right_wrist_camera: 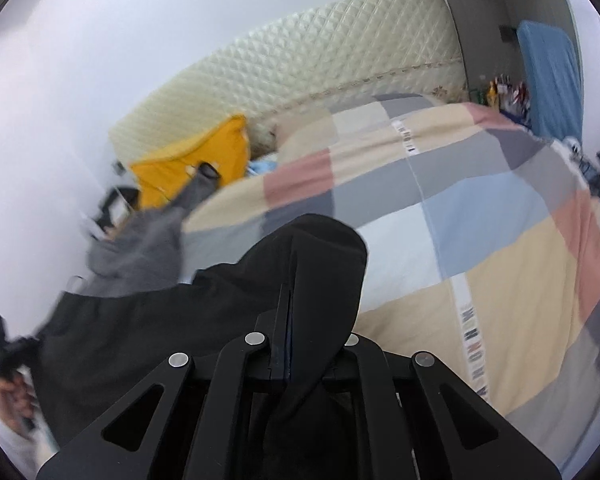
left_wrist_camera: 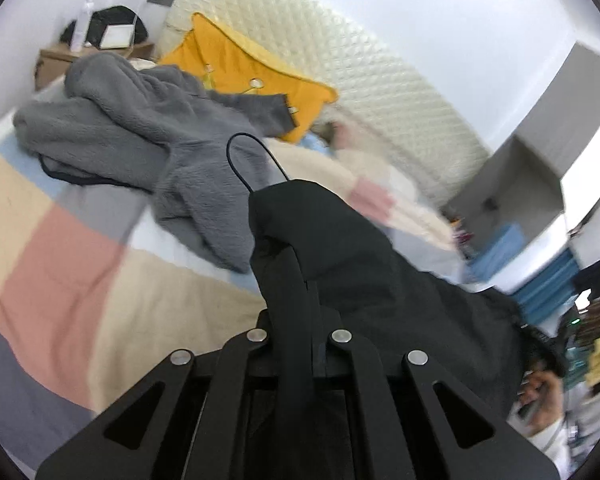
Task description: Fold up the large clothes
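A black garment (left_wrist_camera: 372,264) hangs stretched between my two grippers above the bed; it also shows in the right wrist view (right_wrist_camera: 204,304). My left gripper (left_wrist_camera: 296,256) is shut on one end of it, the cloth draped over the fingers, a thin black cord loop (left_wrist_camera: 244,156) sticking up. My right gripper (right_wrist_camera: 288,296) is shut on the other end, its fingers wrapped in the black cloth. A grey fleece garment (left_wrist_camera: 148,128) lies crumpled on the bed beyond, and shows at the left of the right wrist view (right_wrist_camera: 140,248).
The bed has a patchwork cover (right_wrist_camera: 480,240) of beige, pink, grey and blue squares, a quilted cream headboard (left_wrist_camera: 340,64) and a yellow pillow (left_wrist_camera: 244,68). A wooden nightstand (left_wrist_camera: 56,60) stands at far left. Shelves with clutter (left_wrist_camera: 540,184) are on the right.
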Demonstrator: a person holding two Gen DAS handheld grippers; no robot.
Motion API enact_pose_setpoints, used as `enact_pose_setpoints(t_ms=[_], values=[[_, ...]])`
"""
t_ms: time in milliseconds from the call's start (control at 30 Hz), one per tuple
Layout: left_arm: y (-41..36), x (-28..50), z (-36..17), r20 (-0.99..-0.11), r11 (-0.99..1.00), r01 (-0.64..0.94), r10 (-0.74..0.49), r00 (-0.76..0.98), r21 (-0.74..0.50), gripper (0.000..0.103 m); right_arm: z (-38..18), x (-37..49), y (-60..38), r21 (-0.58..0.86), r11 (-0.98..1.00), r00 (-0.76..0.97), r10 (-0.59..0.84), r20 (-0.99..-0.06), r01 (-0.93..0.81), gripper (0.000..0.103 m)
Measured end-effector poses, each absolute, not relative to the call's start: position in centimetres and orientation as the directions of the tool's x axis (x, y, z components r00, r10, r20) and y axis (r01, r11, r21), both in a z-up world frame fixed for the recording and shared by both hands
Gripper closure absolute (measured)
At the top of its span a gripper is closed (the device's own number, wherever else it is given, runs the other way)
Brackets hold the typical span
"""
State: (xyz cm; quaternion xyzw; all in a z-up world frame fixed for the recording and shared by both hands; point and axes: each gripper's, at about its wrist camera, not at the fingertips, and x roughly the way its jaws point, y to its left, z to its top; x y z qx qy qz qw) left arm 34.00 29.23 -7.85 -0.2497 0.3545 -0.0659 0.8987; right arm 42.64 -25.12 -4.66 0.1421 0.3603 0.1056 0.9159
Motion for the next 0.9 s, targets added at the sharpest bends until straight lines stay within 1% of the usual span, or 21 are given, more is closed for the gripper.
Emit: enact_pose_setpoints(t_ms=[33, 133, 200, 233, 300, 400, 533, 633, 667, 700, 767, 833, 867, 900], values=[[29.0, 34.8, -8.7, -0.637, 0.883, -0.081, -0.267, 0.723, -0.463, 0.1, -5.7, 43.3, -24.7, 0.312, 0.947, 0.706, 0.275, -0.652, -0.081, 0.098], [29.2, 36.1, -11.8, -0.705, 0.893, -0.133, -0.24, 0.668, -0.43, 0.1, -9.3, 44.6, -24.3, 0.244, 0.969, 0.664, 0.208, -0.718, -0.04, 0.098], [29.0, 36.9, -14.0, -0.766, 0.904, -0.173, -0.215, 0.606, -0.391, 0.1, -11.2, 44.7, -24.3, 0.225, 0.974, 0.64, 0.187, -0.745, -0.022, 0.098], [29.1, 37.0, -15.0, -0.782, 0.905, -0.184, -0.212, 0.586, -0.384, 0.1, -11.9, 44.6, -24.4, 0.214, 0.977, 0.632, 0.178, -0.754, -0.02, 0.098], [29.0, 36.8, -16.1, -0.799, 0.907, -0.19, -0.212, 0.562, -0.375, 0.099, -13.4, 44.6, -24.4, 0.183, 0.983, 0.615, 0.152, -0.774, -0.013, 0.098], [28.6, 36.6, -17.6, -0.822, 0.901, -0.201, -0.234, 0.519, -0.383, 0.099, -15.6, 44.6, -25.0, 0.193, 0.981, 0.578, 0.148, -0.803, 0.016, 0.098], [28.4, 36.0, -16.7, -0.821, 0.908, -0.189, -0.229, 0.524, -0.374, 0.097, -14.9, 43.7, -25.6, 0.203, 0.979, 0.587, 0.147, -0.796, 0.03, 0.098], [28.0, 35.6, -15.5, -0.824, 0.926, -0.165, -0.208, 0.527, -0.34, 0.095, -13.8, 42.5, -25.8, 0.201, 0.979, 0.605, 0.138, -0.784, 0.038, 0.095], [27.9, 35.5, -15.2, -0.827, 0.929, -0.162, -0.204, 0.525, -0.332, 0.095, -13.4, 42.2, -25.9, 0.209, 0.977, 0.608, 0.143, -0.781, 0.039, 0.088], [27.9, 35.2, -14.8, -0.825, 0.928, -0.159, -0.21, 0.525, -0.337, 0.094, -13.1, 41.8, -26.0, 0.222, 0.974, 0.608, 0.154, -0.779, 0.038, 0.076], [28.1, 34.9, -14.3, -0.822, 0.921, -0.163, -0.224, 0.523, -0.354, 0.088, -12.3, 40.7, -26.1, 0.253, 0.967, 0.607, 0.187, -0.772, 0.023, 0.07], [28.1, 34.1, -13.4, -0.82, 0.911, -0.172, -0.241, 0.519, -0.376, 0.074, -11.4, 39.8, -25.9, 0.247, 0.969, 0.607, 0.188, -0.772, 0.014, 0.067], [28.0, 34.1, -13.1, -0.82, 0.909, -0.173, -0.242, 0.519, -0.378, 0.07, -10.9, 39.3, -25.8, 0.246, 0.969, 0.608, 0.192, -0.771, 0.006, 0.062], [27.8, 33.6, -12.4, -0.819, 0.91, -0.179, -0.234, 0.523, -0.374, 0.061, -10.5, 39.0, -25.8, 0.248, 0.969, 0.609, 0.196, -0.769, 0.001, 0.054]])
